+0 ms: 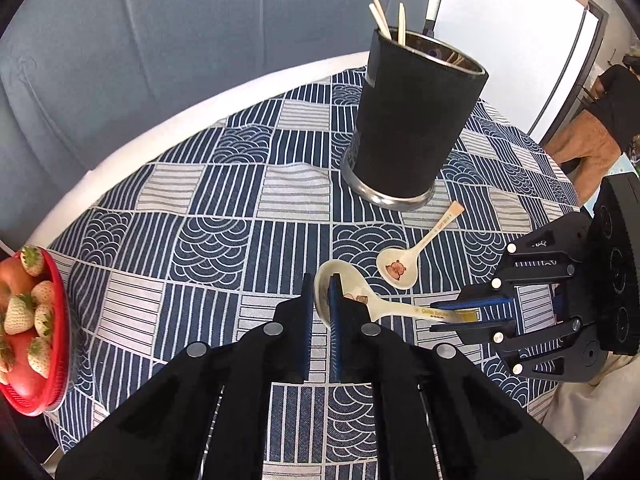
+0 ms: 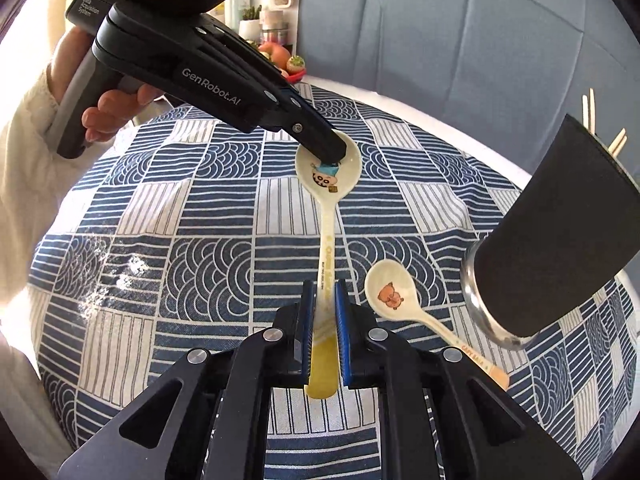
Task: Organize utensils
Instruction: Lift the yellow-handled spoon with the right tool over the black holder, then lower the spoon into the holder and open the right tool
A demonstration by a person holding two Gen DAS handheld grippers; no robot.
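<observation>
1. Large spoon [image 2: 327, 216]: cream ceramic, cartoon print in the bowl, lettering on the handle. Held at both ends over the tablecloth [image 2: 208, 264].
2. Left gripper [image 1: 320, 292]: jaws narrow, clamped on the rim of the large spoon's bowl; 1 finger sits inside the bowl, the other outside it. A bare hand [image 2: 108, 110] with a cream sleeve holds its grip.
3. Right gripper [image 2: 323, 292]: jaws narrow, blue pads pressed on either side of the large spoon's handle near its yellow end, which sticks out behind the pads.
4. Small spoon [image 1: 404, 264]: cream, pig print in the bowl, lying free on the tablecloth just beside the large spoon, between it and the holder, handle toward the holder's base.
5. Utensil holder [image 1: 416, 120]: black cylinder with metal base ring, upright on the tablecloth, wooden chopsticks [image 1: 384, 16] standing in it.
6. Red basket [image 1: 56, 360]: at the table edge, holding pale strawberries.
</observation>
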